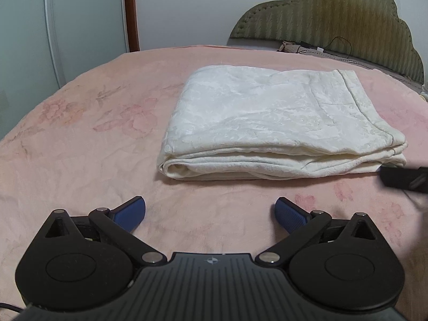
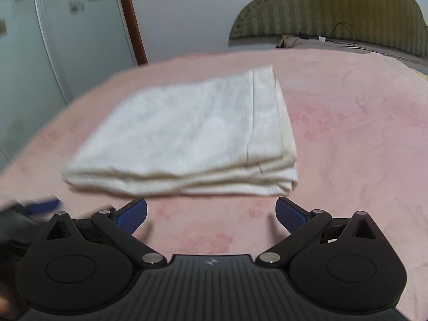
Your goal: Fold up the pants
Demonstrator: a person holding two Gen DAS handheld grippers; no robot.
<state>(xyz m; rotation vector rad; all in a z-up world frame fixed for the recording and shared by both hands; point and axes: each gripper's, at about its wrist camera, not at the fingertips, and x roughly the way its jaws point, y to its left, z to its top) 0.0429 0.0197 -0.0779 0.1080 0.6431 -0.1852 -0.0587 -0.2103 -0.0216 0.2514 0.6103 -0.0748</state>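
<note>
Cream-white pants (image 1: 267, 123) lie folded into a thick rectangular stack on the pink bed cover (image 1: 88, 144). In the left wrist view the stack sits ahead and slightly right of my left gripper (image 1: 210, 214), which stands open and empty a short way in front of the folded edge. The right wrist view is blurred; there the pants (image 2: 187, 139) lie ahead and to the left, and my right gripper (image 2: 211, 214) is open with nothing between its blue pads, just short of the stack's near edge. The other gripper shows as a dark shape (image 1: 404, 179) at the right edge.
A green padded headboard (image 1: 334, 13) stands at the far right with cables and small items (image 1: 321, 48) along the bed's head. A pale wardrobe door (image 1: 80, 21) and brown door frame (image 1: 131, 13) lie beyond the bed's left side. The bed cover (image 2: 361, 133) spreads around the stack.
</note>
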